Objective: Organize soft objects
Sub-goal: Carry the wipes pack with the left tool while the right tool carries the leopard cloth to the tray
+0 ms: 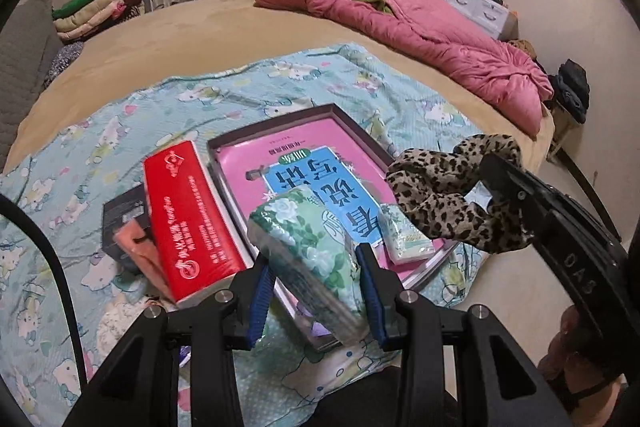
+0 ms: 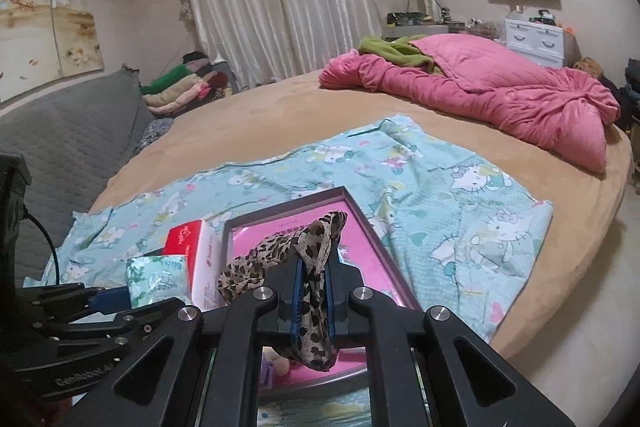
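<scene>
Both of your loads are light and yielding, so judge them by how they sag, not by weight. The green floral tissue pack [image 1: 308, 247] in your left gripper [image 1: 316, 291] looks slick in its plastic wrap and squashy; you have it pinched across its width between the blue pads [image 1: 370, 291], near its close end, with most of it jutting ahead over the near edge of the shallow box [image 1: 340, 113]. A hold nearer the middle would likely tilt less. Your right gripper [image 2: 314, 287] is clamped almost fully together on the leopard-print scarf [image 2: 280, 251], limp fabric bunched between the fingers, loops spilling ahead and to the left, a tail hanging beneath, all above that box. Expect it to drape and snag on the rim.
</scene>
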A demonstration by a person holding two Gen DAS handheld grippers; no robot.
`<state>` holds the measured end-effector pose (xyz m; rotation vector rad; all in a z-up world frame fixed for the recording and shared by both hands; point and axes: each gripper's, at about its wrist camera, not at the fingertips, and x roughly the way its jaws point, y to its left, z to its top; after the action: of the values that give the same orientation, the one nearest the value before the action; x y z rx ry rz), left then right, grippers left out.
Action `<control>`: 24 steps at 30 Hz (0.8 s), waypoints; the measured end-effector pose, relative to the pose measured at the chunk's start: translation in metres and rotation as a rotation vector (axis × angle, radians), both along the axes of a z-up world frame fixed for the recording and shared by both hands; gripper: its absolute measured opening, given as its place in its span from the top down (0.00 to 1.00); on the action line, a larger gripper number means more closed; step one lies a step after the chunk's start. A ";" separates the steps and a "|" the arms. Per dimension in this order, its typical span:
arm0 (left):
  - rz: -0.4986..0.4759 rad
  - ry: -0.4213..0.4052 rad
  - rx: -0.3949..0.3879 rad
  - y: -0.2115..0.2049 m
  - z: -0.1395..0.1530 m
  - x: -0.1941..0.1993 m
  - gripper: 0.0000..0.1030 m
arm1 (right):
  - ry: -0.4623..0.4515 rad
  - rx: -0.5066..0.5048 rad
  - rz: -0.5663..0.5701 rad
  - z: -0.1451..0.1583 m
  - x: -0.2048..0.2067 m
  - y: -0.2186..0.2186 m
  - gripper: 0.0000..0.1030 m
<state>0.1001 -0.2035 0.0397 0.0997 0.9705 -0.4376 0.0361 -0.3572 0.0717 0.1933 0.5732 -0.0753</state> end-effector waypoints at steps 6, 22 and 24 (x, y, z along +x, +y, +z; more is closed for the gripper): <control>0.003 0.056 0.004 -0.008 -0.026 0.011 0.61 | 0.031 0.010 -0.036 -0.013 0.004 -0.013 0.92; -0.030 0.112 0.048 -0.028 -0.072 0.031 0.61 | 0.112 0.018 -0.048 -0.054 0.024 -0.029 0.91; -0.029 0.117 0.045 -0.028 -0.076 0.034 0.61 | 0.125 0.022 -0.036 -0.060 0.027 -0.027 0.91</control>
<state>0.1341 -0.2314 -0.0359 0.1306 1.0958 -0.4522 0.0631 -0.3843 0.0119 0.2212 0.6958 -0.1172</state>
